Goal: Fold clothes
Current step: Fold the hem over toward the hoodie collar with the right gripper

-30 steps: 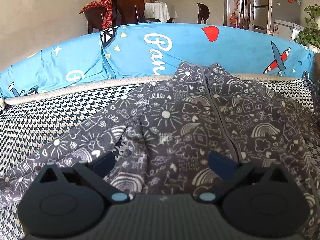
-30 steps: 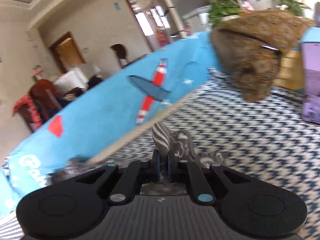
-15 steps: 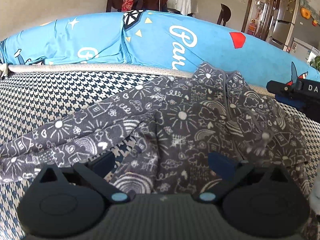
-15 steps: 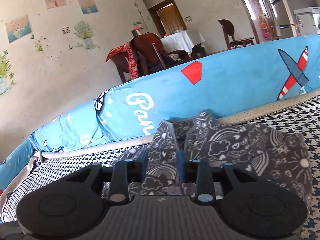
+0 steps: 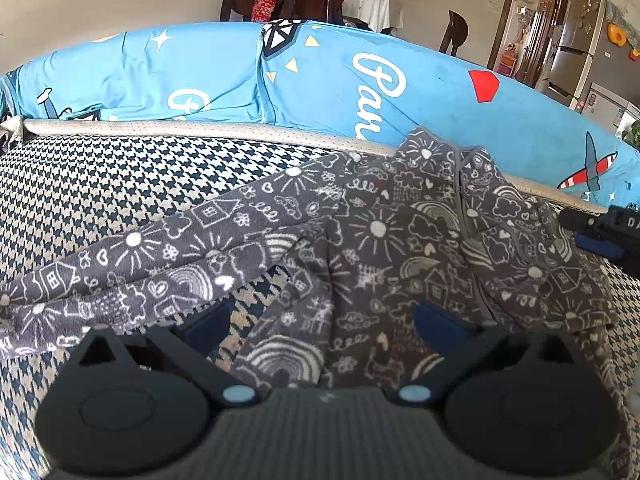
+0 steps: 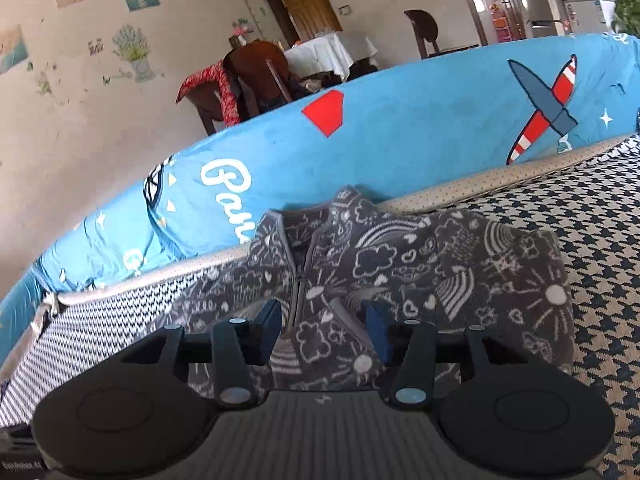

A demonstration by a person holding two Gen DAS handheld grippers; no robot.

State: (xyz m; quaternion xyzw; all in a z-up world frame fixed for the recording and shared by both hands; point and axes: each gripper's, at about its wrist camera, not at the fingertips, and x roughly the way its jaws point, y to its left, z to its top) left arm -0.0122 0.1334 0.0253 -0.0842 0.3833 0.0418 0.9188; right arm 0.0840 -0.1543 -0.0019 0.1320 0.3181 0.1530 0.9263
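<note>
Now both jaws apart — grey jacket (image 5: 384, 248) flat.

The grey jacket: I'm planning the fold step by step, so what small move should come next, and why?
Probably bring the left gripper down onto the outstretched sleeve and close on it. That sleeve lies spread flat across the checked cushion, while the other side of the grey jacket is already folded over the body. Both grippers are open and hold nothing; the right gripper sits over the folded part.

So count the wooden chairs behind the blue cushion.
2 at least: one draped in red cloth left of the white table, one to its right. Others may be hidden.
</note>
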